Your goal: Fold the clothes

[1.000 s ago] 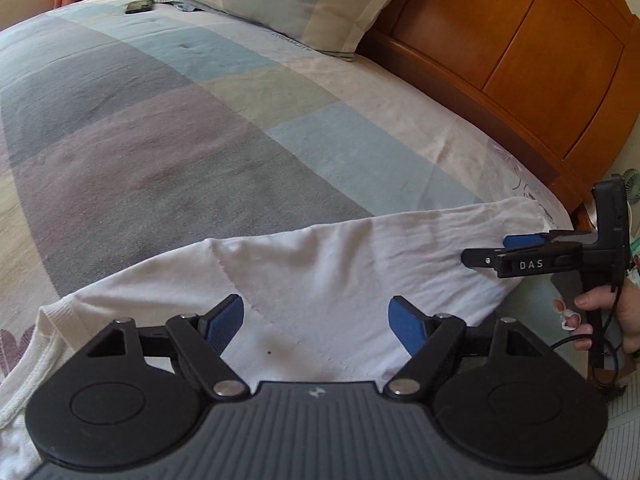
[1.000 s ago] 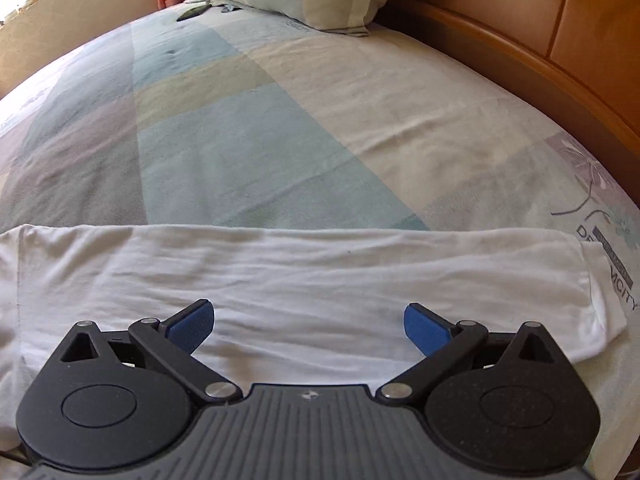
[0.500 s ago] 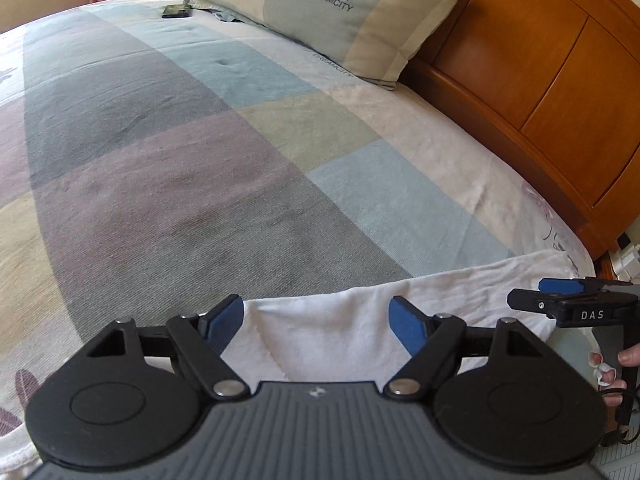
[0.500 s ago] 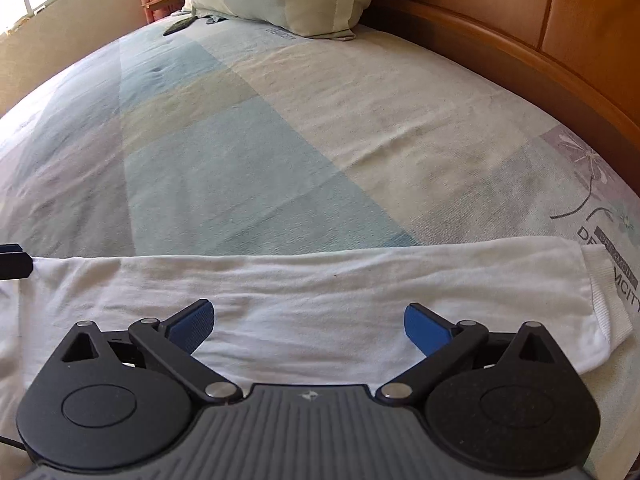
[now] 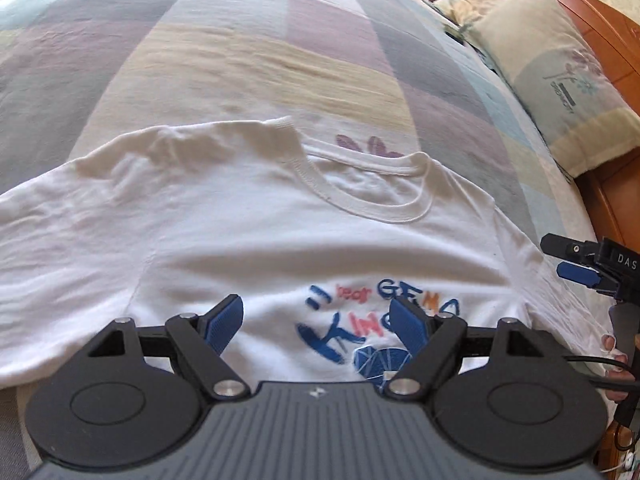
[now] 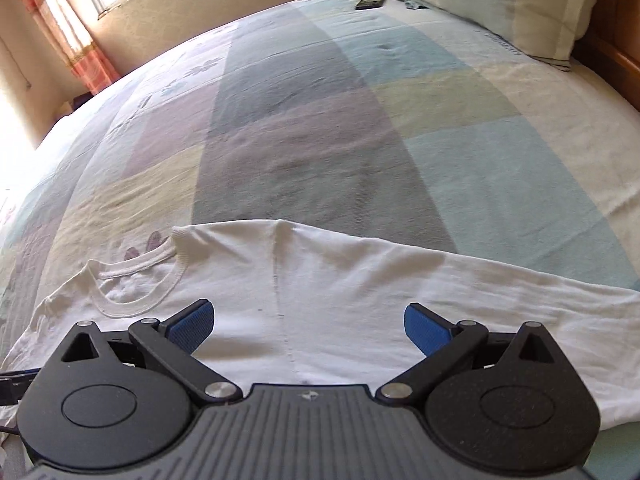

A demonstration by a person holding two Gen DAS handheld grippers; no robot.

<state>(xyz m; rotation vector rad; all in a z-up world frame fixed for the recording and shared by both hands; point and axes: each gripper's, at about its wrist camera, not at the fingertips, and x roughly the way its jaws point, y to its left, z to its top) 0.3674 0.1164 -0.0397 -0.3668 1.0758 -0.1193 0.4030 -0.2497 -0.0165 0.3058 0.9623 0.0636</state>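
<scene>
- White T-shirt (image 5: 248, 216) — spread flat on the patchwork bedspread (image 6: 320, 128), just under both grippers.
- Left gripper (image 5: 318, 322) and right gripper (image 6: 308, 326) — jaws apart, holding nothing.

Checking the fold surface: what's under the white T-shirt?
The white T-shirt lies on the checked bedspread, whose purple flower print shows just past the collar. Whatever lies beneath the shirt body is covered, so that cannot be seen.

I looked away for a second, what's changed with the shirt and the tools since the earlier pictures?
Both tools swung toward the collar end of the white T-shirt, bringing its printed chest into the left view. Neither the left tool nor the right tool grabbed anything. Both stayed open; the shirt stayed flat.
</scene>
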